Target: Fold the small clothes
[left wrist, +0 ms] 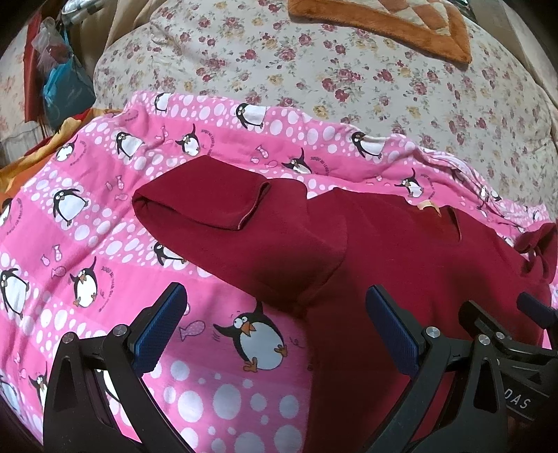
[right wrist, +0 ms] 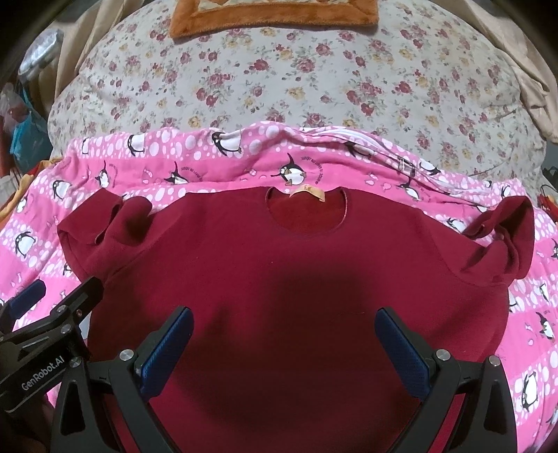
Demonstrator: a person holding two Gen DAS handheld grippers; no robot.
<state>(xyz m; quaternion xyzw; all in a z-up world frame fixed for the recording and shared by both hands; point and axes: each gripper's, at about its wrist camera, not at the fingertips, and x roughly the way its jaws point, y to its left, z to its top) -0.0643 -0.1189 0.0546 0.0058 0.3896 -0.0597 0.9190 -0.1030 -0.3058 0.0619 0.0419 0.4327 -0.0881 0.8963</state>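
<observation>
A small dark red T-shirt (right wrist: pixel 279 271) lies flat, front up, on a pink penguin-print blanket (right wrist: pixel 216 167), neck hole and label at the far side. Its left sleeve (left wrist: pixel 209 205) spreads out; its right sleeve (right wrist: pixel 505 237) is bunched. My left gripper (left wrist: pixel 275 313) is open and empty, hovering over the shirt's left edge below the sleeve. It also shows in the right wrist view (right wrist: pixel 42 306). My right gripper (right wrist: pixel 284 334) is open and empty above the shirt's middle. The shirt also shows in the left wrist view (left wrist: pixel 401 265).
The blanket (left wrist: pixel 104 244) lies on a floral quilt (right wrist: pixel 296 76). An orange plush mat (right wrist: pixel 275 17) sits at the far side. Bags and clutter (left wrist: pixel 59 83) hang at the far left beyond the bed.
</observation>
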